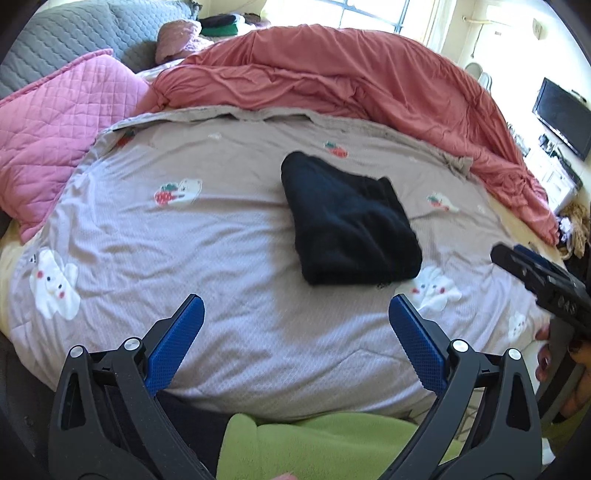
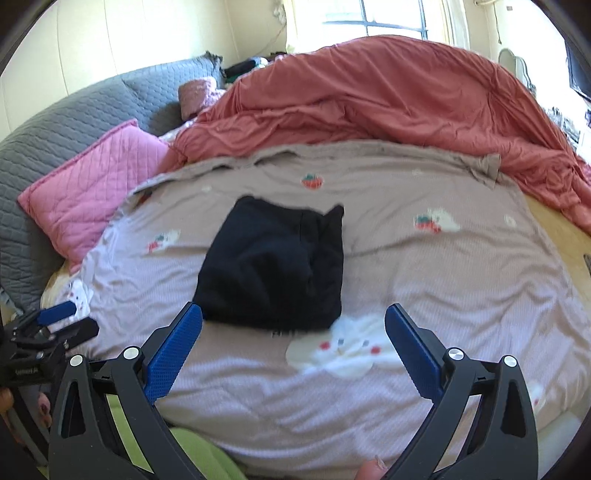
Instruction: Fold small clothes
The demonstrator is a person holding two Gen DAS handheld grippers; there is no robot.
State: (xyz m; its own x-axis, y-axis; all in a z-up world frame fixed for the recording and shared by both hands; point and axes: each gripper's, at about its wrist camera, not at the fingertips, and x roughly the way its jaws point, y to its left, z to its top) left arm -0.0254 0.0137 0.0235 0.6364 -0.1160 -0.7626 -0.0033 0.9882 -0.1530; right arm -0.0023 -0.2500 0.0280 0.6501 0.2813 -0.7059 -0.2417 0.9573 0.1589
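Observation:
A small black garment [image 1: 347, 218] lies folded into a compact rectangle on the lilac patterned bedspread [image 1: 221, 258]. In the right wrist view the same black garment [image 2: 275, 266] sits just beyond the fingertips, left of centre. My left gripper [image 1: 295, 306] stands open above the bedspread, short of the garment, with nothing between its blue pads. My right gripper [image 2: 293, 317] is open too, hovering just in front of the garment's near edge. The right gripper [image 1: 535, 280] shows at the right edge of the left wrist view, and the left gripper [image 2: 59, 317] at the left edge of the right wrist view.
A rumpled coral duvet [image 1: 351, 77] is heaped across the back of the bed. A pink quilted pillow [image 1: 62, 125] and a grey quilted headboard [image 1: 74, 33] are at the left. A green garment [image 1: 314, 443] lies below the grippers. A dark screen [image 1: 561, 118] hangs at right.

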